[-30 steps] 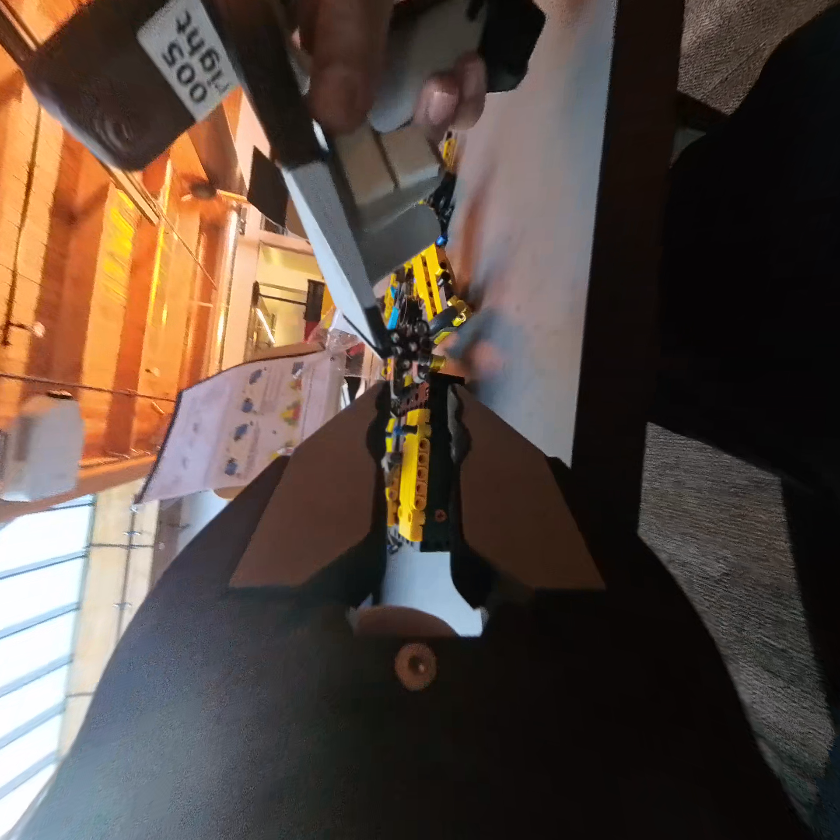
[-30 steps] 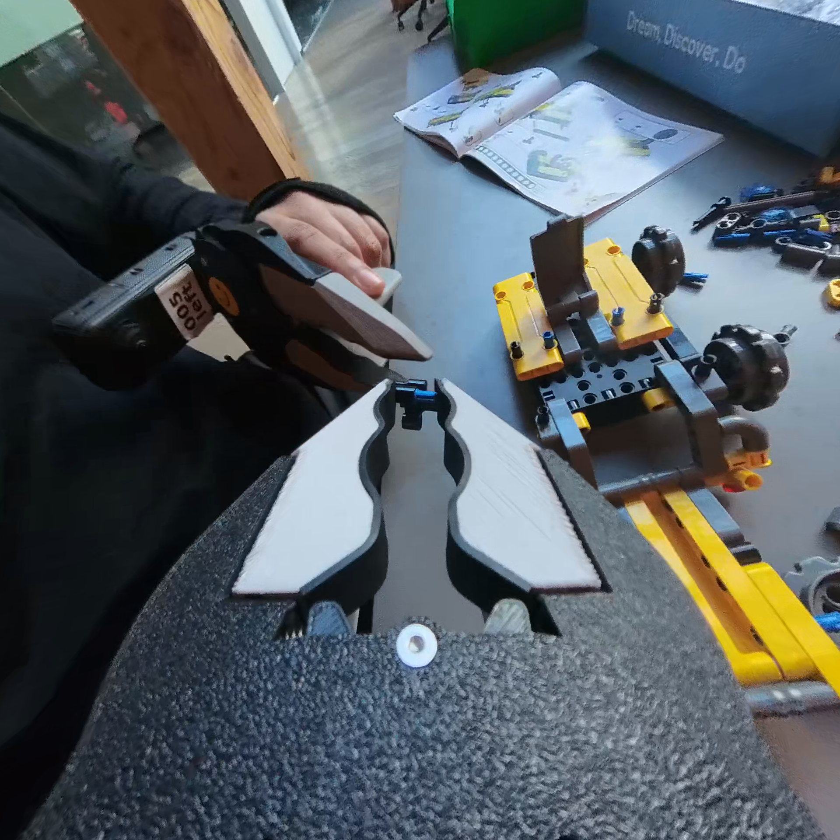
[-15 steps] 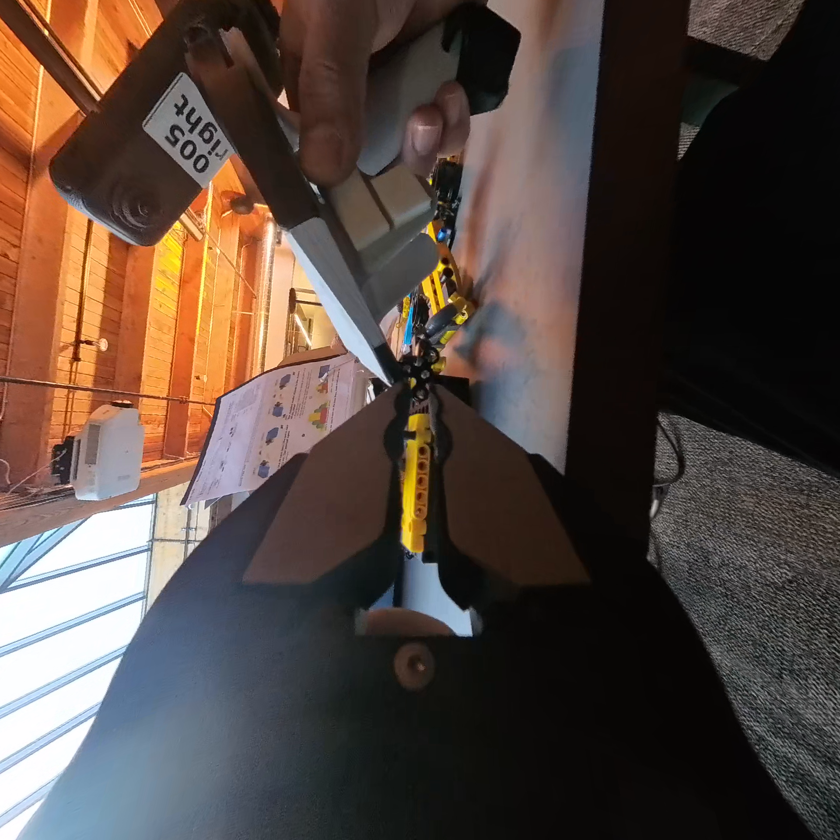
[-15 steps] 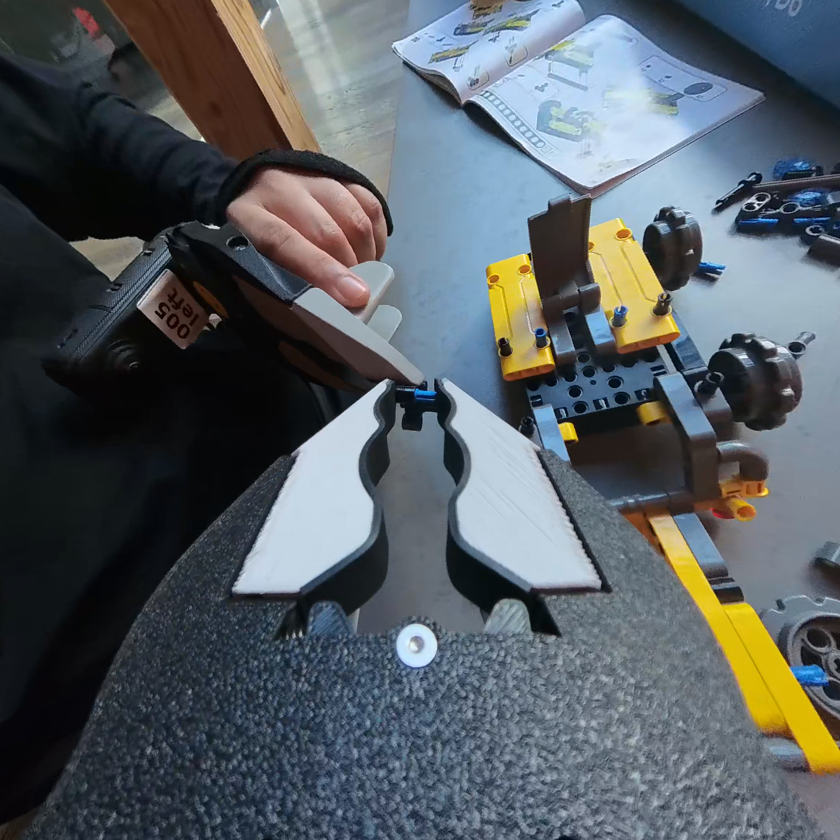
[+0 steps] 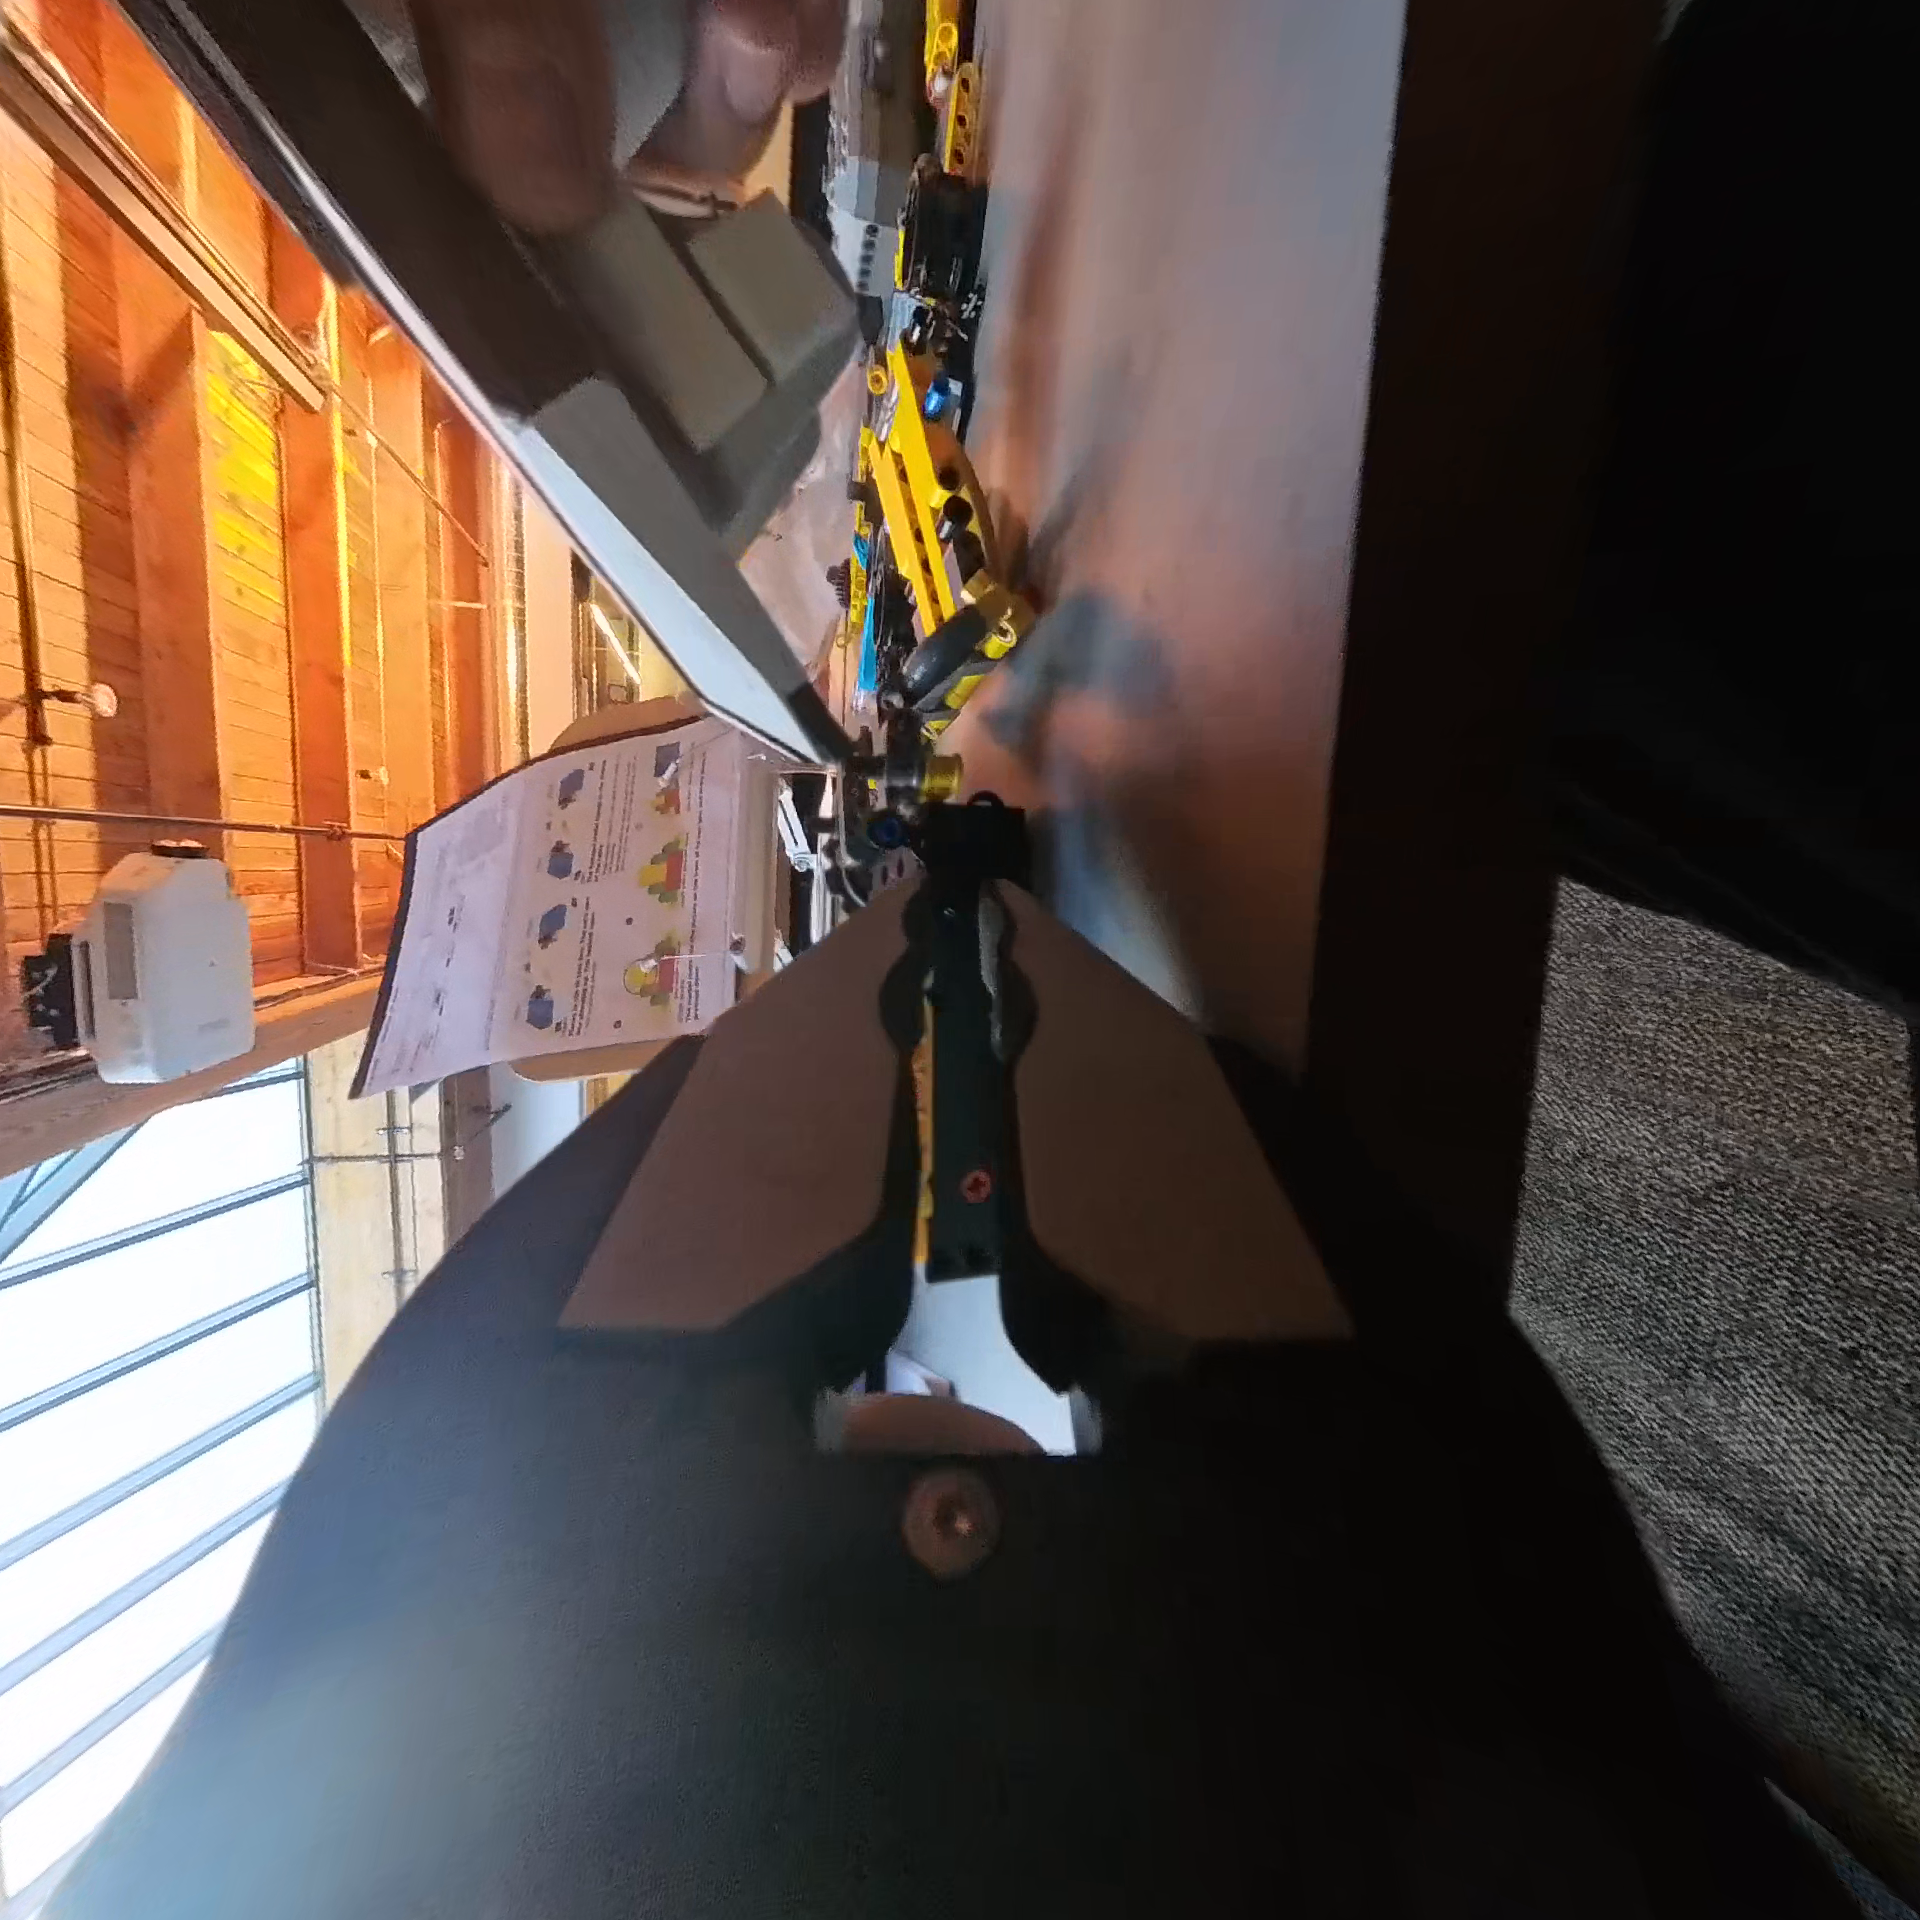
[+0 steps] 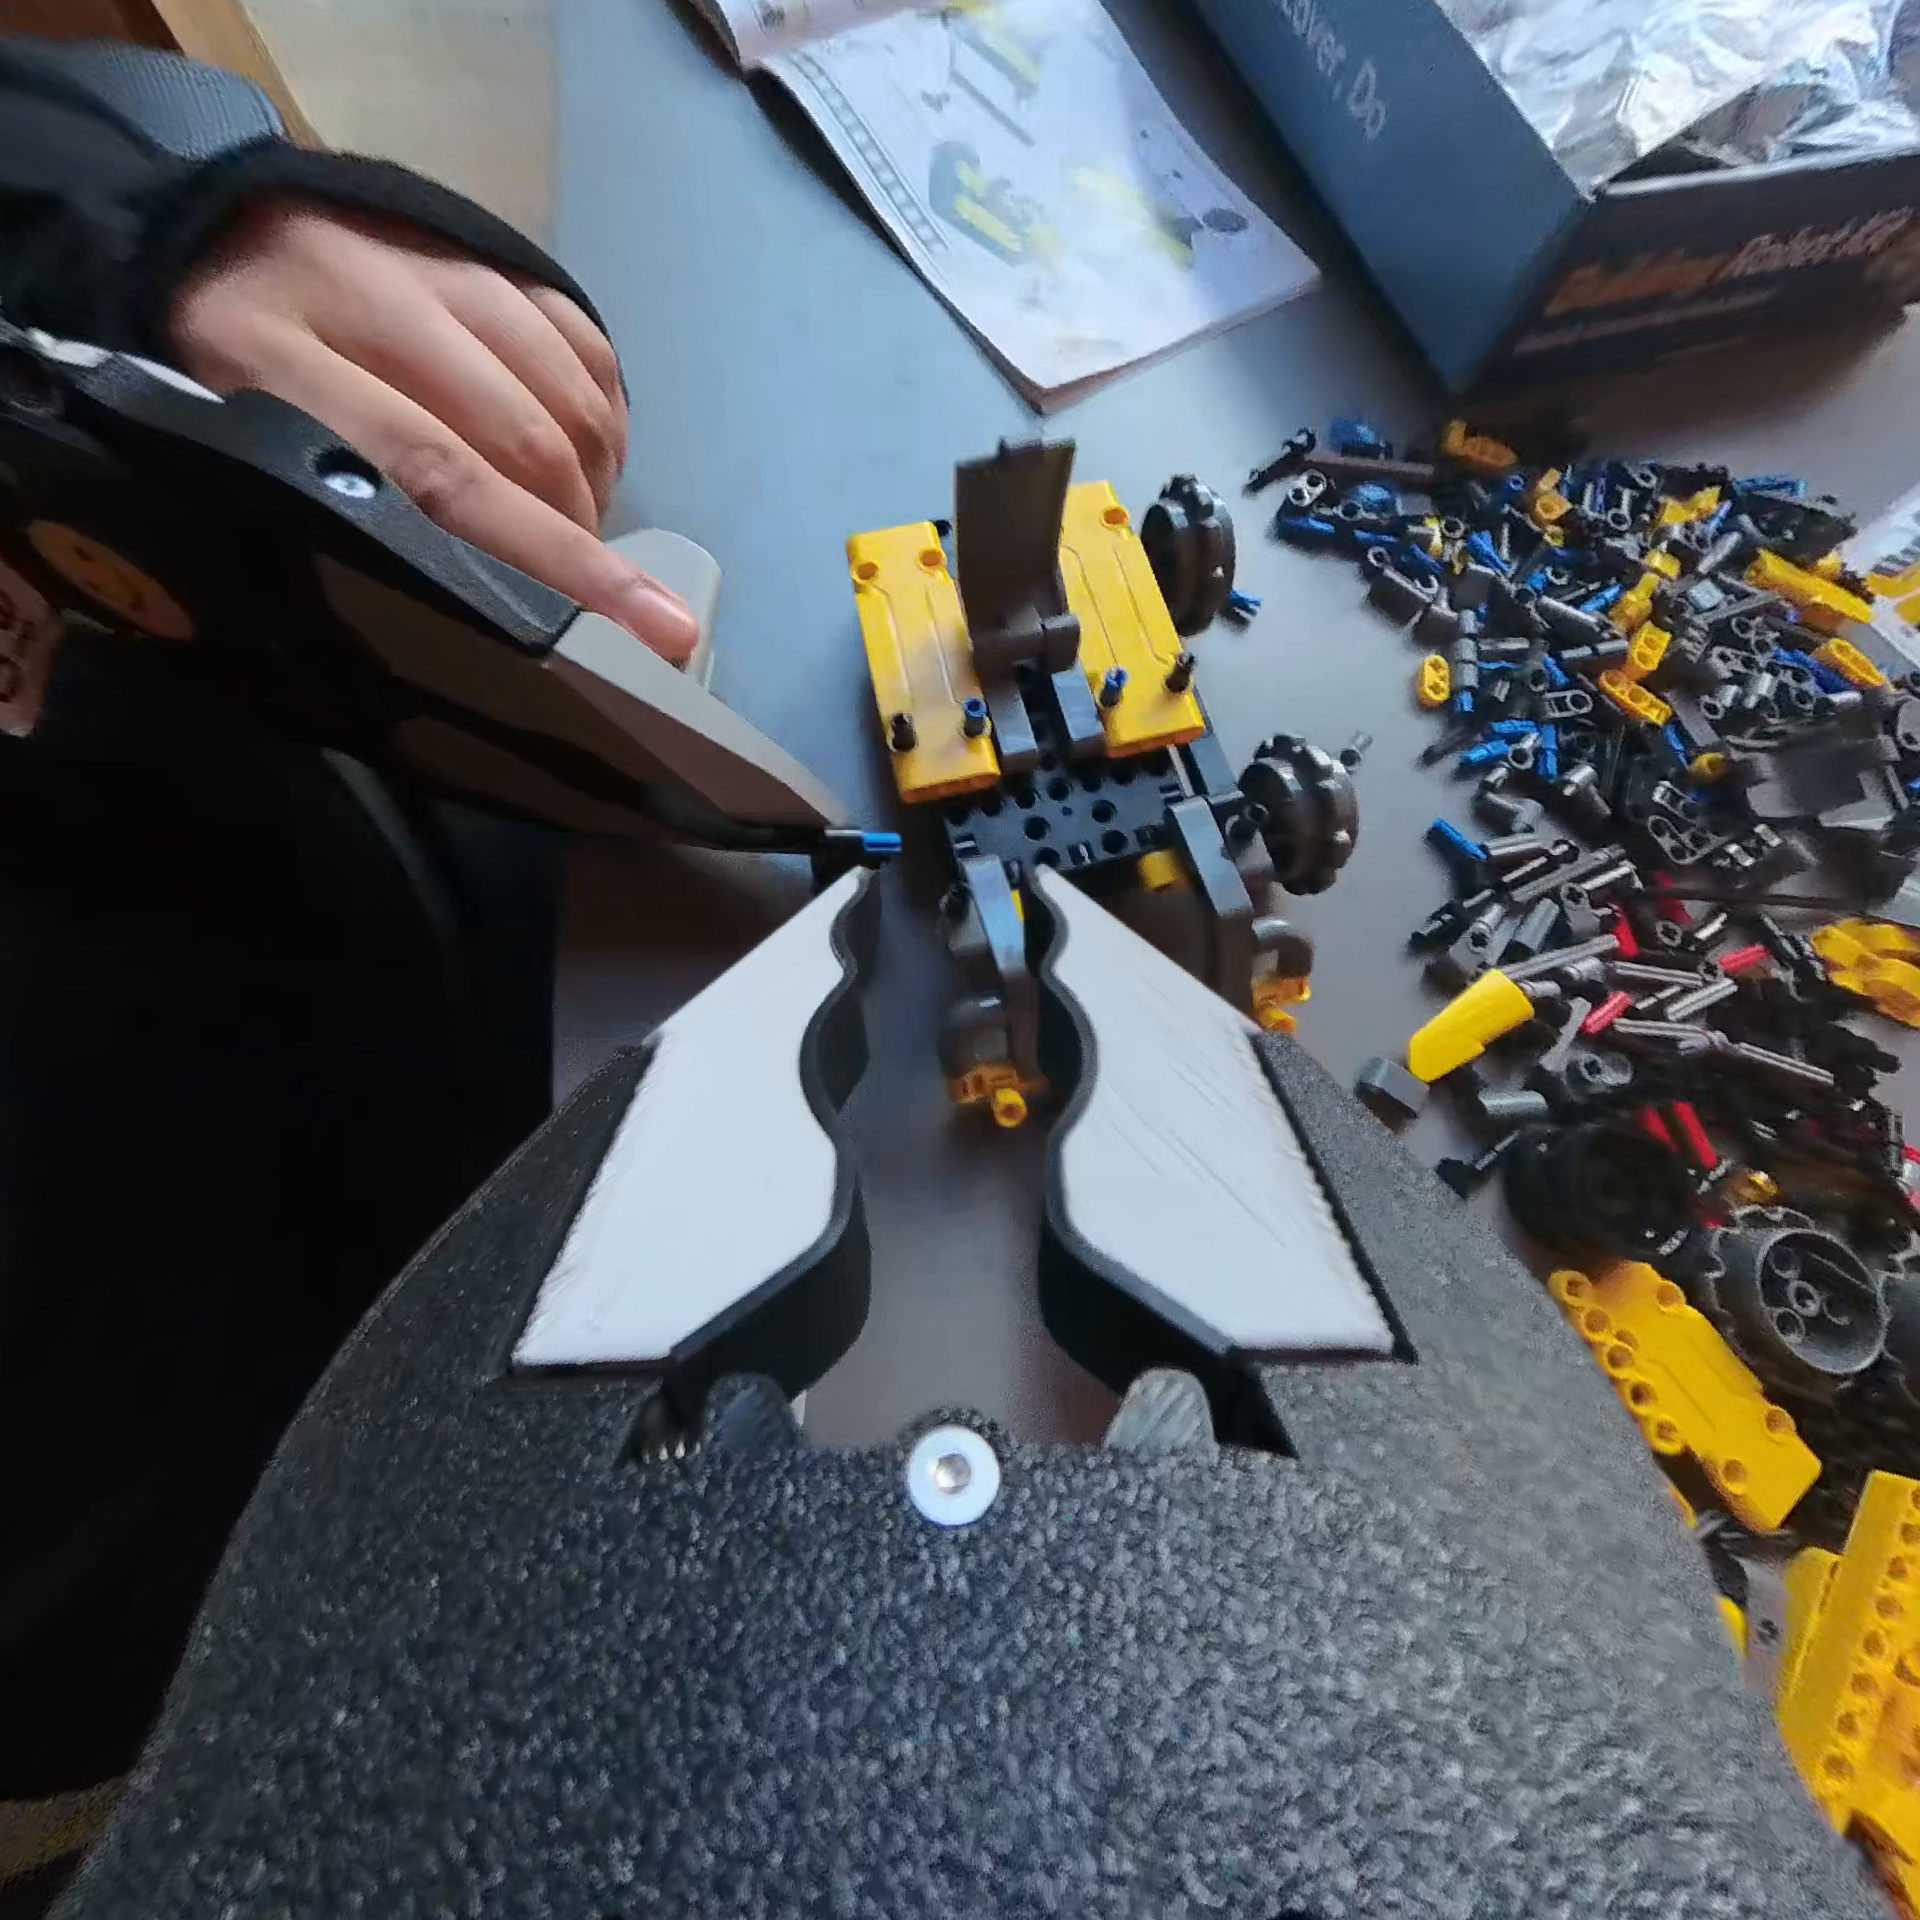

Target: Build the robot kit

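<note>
Left claw (image 5: 954, 894) pinching black-and-yellow beam (image 5: 961, 1143) (blue-tipped end forward), right claw (image 6: 951, 883) spread, empty.

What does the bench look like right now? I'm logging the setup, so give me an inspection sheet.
Surface: dark grey table, in use.
Work things: yellow-and-black brick model on it.
Clutter: loose parts heap, open booklet, dark blue box.
Grippers: left gripper shut on black beam; right gripper open above the model's near end.
Cables: nothing seen.
Surroundings: wooden wall, white device on ledge, grey carpet.
</note>
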`<state>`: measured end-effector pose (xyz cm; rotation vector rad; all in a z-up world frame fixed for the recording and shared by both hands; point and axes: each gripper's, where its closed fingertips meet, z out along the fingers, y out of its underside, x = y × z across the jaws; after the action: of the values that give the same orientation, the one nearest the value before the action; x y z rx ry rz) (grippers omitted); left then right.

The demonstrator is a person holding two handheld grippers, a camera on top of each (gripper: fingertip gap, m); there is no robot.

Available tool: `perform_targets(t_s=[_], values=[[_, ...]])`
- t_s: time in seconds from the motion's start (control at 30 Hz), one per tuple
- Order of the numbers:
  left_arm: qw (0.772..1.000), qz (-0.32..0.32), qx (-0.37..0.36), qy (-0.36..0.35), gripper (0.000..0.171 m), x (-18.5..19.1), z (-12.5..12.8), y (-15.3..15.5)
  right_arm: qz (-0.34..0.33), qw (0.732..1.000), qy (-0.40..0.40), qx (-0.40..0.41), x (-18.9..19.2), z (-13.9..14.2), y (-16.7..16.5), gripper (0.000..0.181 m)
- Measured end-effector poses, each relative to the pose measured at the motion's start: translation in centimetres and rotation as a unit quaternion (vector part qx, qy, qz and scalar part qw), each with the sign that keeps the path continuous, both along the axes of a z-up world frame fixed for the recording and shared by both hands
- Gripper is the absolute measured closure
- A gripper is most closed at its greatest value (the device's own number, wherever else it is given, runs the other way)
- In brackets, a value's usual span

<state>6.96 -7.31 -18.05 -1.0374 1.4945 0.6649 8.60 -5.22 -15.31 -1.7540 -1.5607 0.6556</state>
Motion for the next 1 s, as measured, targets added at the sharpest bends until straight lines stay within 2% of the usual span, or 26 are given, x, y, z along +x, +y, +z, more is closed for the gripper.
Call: perform_targets(t_s=[0.23,0.5,1.0], values=[[1.000,0.005,-0.011,0.005,0.167,0.3,-0.3,0.4,0.032,0.998,0.019,-0.053,-0.3,-0.4,0.0,0.152],[0.999,0.007,-0.032,0.017,0.168,0.6,-0.6,0.8,0.070,0.995,0.021,-0.075,-0.7,-1.0,-0.1,0.144],[0.999,0.029,-0.027,0.020,0.168,0.1,-0.3,0.9,0.083,0.992,0.005,-0.091,-1.0,-2.0,0.0,0.154]])
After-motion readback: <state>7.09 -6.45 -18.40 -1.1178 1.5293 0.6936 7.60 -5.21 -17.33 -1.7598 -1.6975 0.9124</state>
